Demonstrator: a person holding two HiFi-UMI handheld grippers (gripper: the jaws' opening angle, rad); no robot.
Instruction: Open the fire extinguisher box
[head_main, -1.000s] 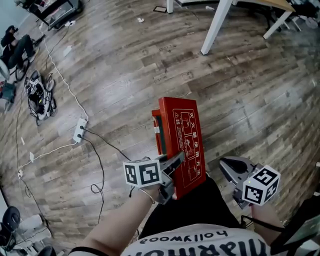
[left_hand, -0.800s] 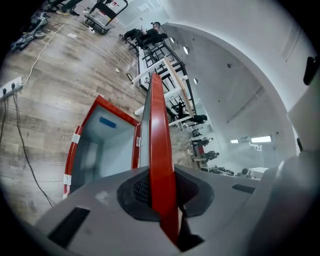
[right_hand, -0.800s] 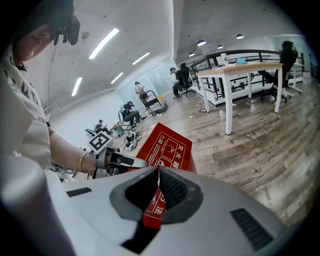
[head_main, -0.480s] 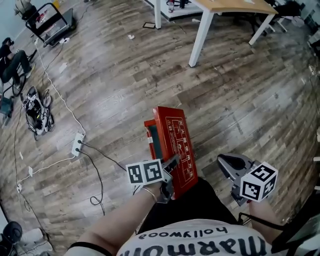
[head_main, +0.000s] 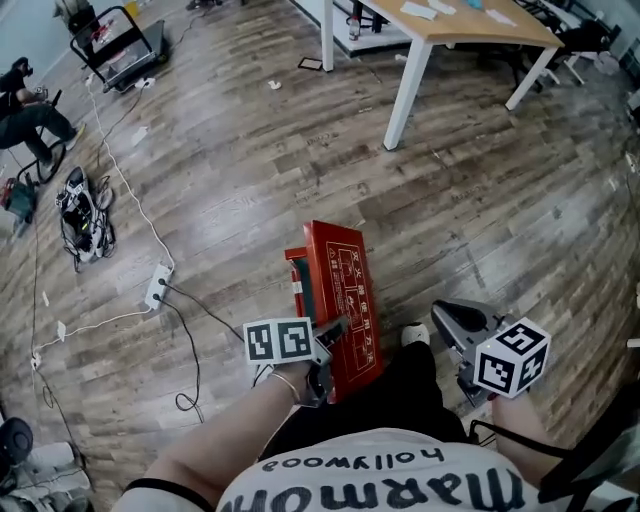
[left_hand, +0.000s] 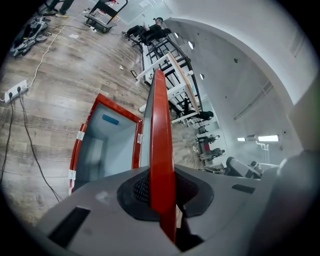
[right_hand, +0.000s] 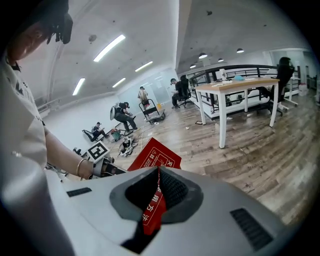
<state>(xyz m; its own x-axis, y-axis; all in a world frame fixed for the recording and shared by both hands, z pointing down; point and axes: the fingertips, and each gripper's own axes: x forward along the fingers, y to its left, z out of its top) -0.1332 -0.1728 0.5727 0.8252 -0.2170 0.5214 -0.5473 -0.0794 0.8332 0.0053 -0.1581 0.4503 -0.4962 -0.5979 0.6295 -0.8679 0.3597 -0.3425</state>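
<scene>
Step judged: swinging door (head_main: 347, 295) of fire extinguisher box (head_main: 298, 280) fully open.

Left gripper (head_main: 333, 340) clenched on door's free edge, thin red panel edge-on between the pads.

To do well:
- follow the hinge arc, probably toward 3 o'clock
- avoid twisting
- grip square on the thin sheet to prevent slip

Right gripper (head_main: 450, 325) at 4 o'clock of box and apart from it, clamped on a red printed strip (right_hand: 150, 212).

Box on wood floor (head_main: 200, 200), at 6 o'clock in head view, just ahead of the legs. Red frame, pale grey-blue interior, no extinguisher seen inside. White-printed door raised steeply.
</scene>
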